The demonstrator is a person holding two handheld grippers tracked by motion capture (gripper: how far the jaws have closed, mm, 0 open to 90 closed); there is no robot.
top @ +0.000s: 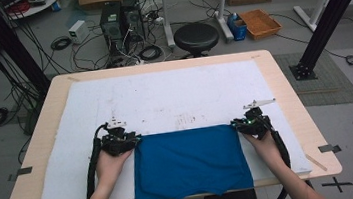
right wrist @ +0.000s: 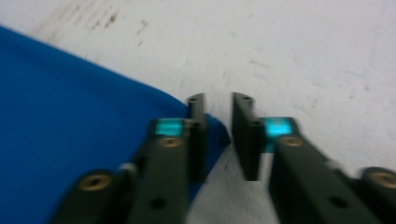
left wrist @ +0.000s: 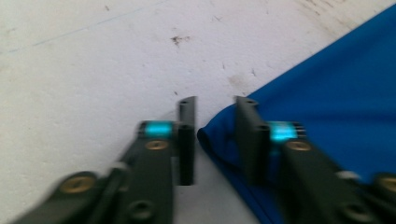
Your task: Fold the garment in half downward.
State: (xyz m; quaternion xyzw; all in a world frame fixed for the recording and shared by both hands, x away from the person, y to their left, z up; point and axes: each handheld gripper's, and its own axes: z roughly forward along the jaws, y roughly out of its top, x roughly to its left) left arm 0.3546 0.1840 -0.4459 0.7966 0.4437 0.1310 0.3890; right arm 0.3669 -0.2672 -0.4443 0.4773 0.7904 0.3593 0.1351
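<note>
No legible text or labels.

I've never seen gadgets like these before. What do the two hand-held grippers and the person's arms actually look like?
Each hand holds a black device: the left gripper and right gripper. Both end in two flat black jaws on dark arms with brass-coloured screws and glowing turquoise lights. A grey three-cornered plate tops each, and a thick black cable trails back along each forearm. The forearms are bare, with no sleeves in sight.

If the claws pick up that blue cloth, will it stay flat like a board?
Probably not. The blue cloth lies thin and folded on the white mat, so it would likely droop. Its corner bunches softly, so it seems light.
</note>
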